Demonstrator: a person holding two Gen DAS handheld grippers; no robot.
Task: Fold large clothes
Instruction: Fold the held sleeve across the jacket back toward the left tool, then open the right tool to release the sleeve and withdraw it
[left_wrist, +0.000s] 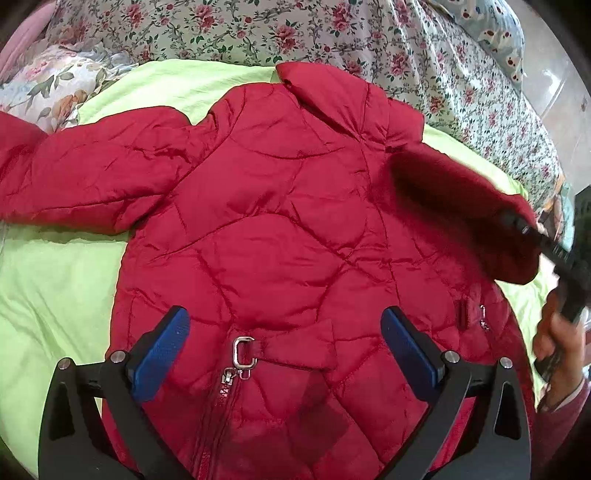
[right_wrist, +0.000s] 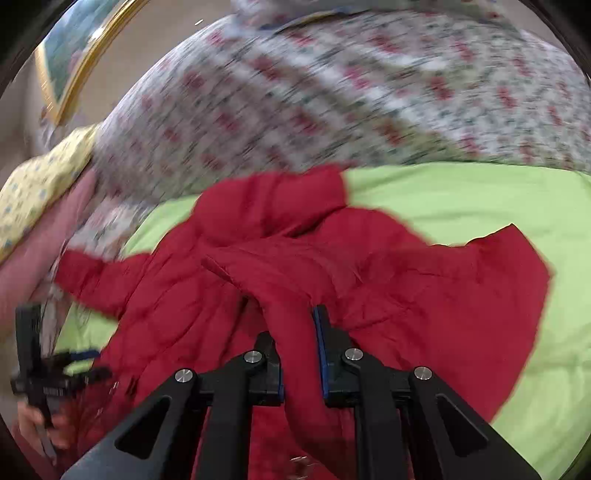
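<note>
The red jacket (left_wrist: 280, 206) lies spread on the green sheet (left_wrist: 55, 280) of the bed. The right tool (right_wrist: 300, 354) grips the right sleeve (right_wrist: 295, 317), lifted for folding inward; the left tool (left_wrist: 284, 343) hovers open over the hem. Next, I judge: lay the sleeve across the body.

The quilted jacket (left_wrist: 280, 206) is a deep red all over, with a silver metal buckle (left_wrist: 242, 352) and a red zip. It lies on a plain lime-green sheet (left_wrist: 55, 288). Behind runs a white bedcover (left_wrist: 369, 33) printed with pink-red roses and dark green leaves. The left gripper (left_wrist: 285, 345) is black with blue pads (left_wrist: 159, 354); the right gripper (right_wrist: 300, 354) is black with blue-edged fingers.
</note>
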